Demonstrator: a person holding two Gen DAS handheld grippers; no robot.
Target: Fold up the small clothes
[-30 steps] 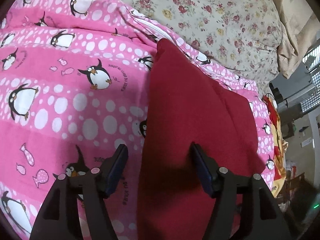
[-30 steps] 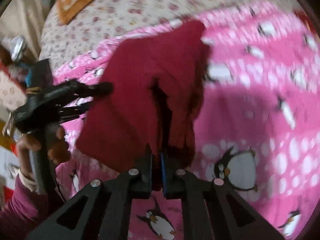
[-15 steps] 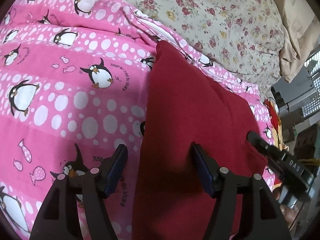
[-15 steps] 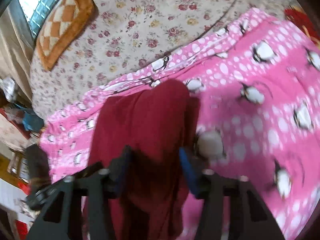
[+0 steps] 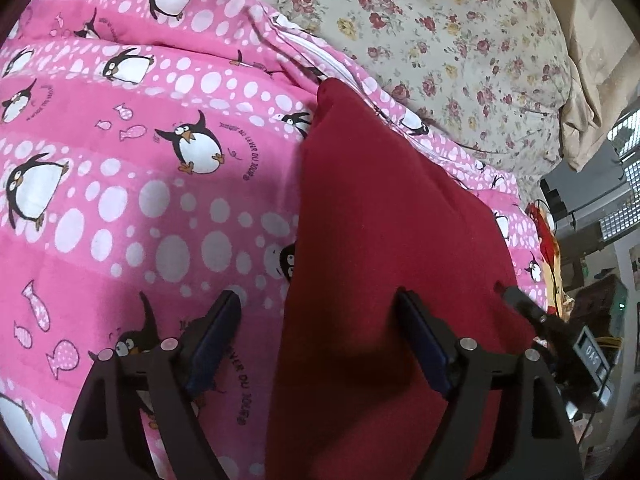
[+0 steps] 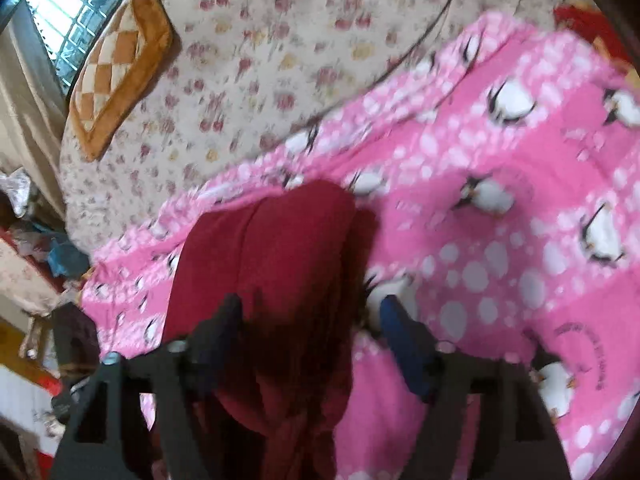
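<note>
A dark red garment (image 5: 384,248) lies folded lengthwise on a pink penguin-print blanket (image 5: 120,200). My left gripper (image 5: 320,328) is open just above the garment's near left edge, one finger over the blanket, one over the cloth. In the right wrist view the same red garment (image 6: 280,264) lies on the blanket (image 6: 500,240). My right gripper (image 6: 312,328) is open and empty above its near end; the view is blurred. The right gripper's tip also shows at the lower right of the left wrist view (image 5: 532,312).
A cream floral bedsheet (image 5: 440,20) lies beyond the blanket. An orange checked cushion (image 6: 116,68) leans by a window. Clutter and shelves stand past the bed's edge (image 5: 592,280), with more clutter in the right wrist view (image 6: 36,248).
My right gripper has let go of the red garment, opened and pulled back upward. The garment now lies flat. My left gripper stayed open and barely moved.
</note>
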